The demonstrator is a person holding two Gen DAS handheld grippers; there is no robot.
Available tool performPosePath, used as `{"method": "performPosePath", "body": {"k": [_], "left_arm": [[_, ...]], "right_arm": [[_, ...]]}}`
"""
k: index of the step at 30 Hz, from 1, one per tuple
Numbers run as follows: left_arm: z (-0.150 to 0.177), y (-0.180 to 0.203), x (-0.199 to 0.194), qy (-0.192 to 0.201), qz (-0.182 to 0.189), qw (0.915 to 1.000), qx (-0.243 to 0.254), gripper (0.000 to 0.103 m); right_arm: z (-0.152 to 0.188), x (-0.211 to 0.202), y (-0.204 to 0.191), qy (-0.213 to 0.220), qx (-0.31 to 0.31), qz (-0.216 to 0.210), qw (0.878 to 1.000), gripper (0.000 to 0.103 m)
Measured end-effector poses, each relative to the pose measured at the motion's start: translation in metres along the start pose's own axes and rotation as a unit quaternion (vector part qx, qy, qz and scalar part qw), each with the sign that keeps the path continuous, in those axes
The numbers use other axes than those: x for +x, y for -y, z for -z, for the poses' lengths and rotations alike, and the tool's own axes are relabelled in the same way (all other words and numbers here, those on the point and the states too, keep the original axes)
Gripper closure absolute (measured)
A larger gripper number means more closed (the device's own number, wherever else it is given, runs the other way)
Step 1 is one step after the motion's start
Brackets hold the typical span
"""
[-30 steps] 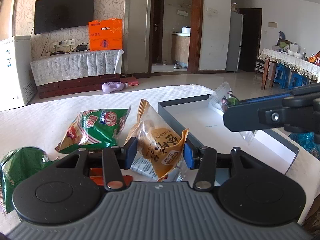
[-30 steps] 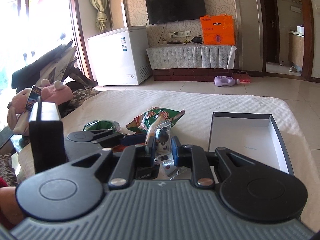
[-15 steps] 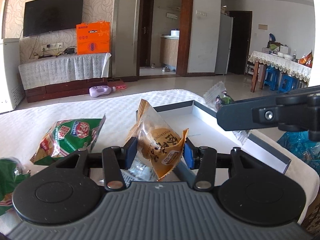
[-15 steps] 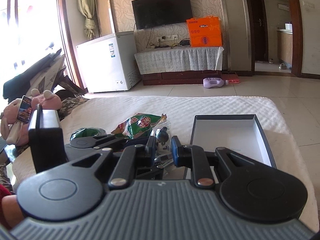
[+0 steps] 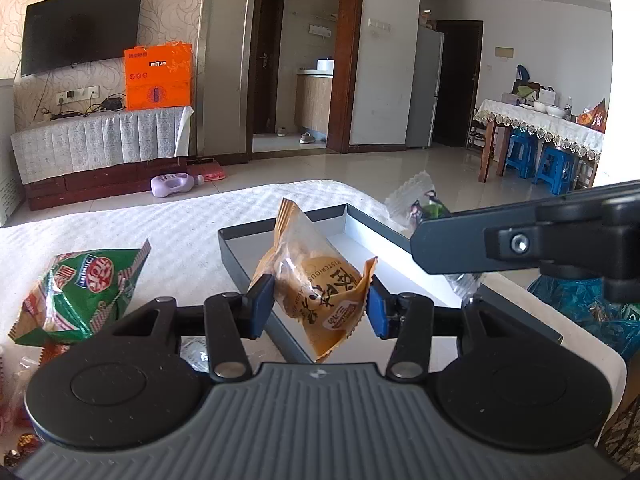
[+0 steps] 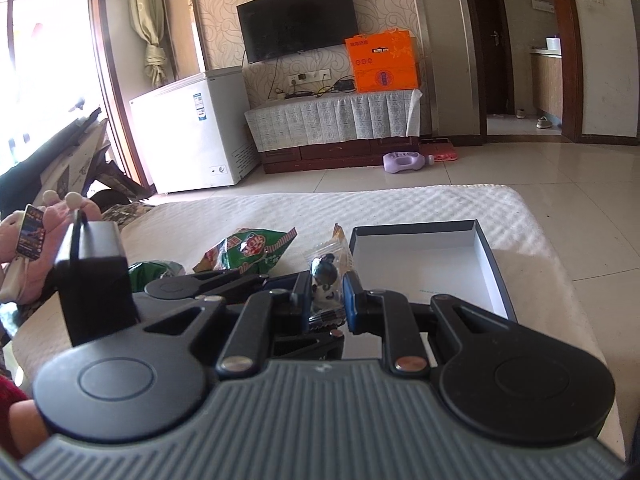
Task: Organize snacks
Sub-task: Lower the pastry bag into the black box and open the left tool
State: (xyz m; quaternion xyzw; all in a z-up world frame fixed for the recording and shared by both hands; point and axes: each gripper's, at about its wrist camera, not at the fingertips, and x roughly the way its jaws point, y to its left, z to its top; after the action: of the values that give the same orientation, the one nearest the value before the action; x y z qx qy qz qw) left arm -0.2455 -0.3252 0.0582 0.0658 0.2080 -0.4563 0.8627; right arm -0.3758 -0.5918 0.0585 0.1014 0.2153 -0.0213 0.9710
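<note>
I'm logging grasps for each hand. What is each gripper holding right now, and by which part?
The left gripper holds an orange pastry packet across its middle, pads on its two sides. The right gripper is shut on a small clear-wrapped snack, pinched at its lower half.

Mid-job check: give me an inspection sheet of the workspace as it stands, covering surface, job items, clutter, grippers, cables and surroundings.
Surface: white textured cloth over the table.
Job's things: open box, empty inside; green snack bag on the cloth; orange pastry packet; clear candy packet.
Clutter: more wrappers at the left edge, unclear.
Grippers: left gripper shut on the pastry packet; right gripper shut on the candy packet.
Cables: wires at the wall sockets.
Surroundings: TV, white freezer, orange carton, purple bottle on the floor.
</note>
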Motion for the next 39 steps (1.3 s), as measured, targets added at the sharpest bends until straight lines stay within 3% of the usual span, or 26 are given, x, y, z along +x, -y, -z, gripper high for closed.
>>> {"method": "performPosePath", "body": {"k": [14,25,30,39], "left_arm": [[-0.004,0.021,0.05,-0.024,0.03,0.9992,0.008,0.049],[-0.005,0.02,0.101,-0.076,0.021,0.9969,0.007,0.048],[-0.003,0.022,0.099,-0.058,0.016,0.9981,0.013,0.023],[0.0,0.02,0.075,-0.044,0.009,0.9986,0.027,0.022]], "right_arm": [[0.005,-0.002,0.032,-0.004,0.029,0.033,0.999,0.083],[0.013,0.007,0.052,-0.023,0.049,0.053,0.997,0.083],[0.014,0.009,0.049,-0.027,0.05,0.051,0.997,0.083],[0.016,0.012,0.046,-0.034,0.051,0.045,0.997,0.083]]}}
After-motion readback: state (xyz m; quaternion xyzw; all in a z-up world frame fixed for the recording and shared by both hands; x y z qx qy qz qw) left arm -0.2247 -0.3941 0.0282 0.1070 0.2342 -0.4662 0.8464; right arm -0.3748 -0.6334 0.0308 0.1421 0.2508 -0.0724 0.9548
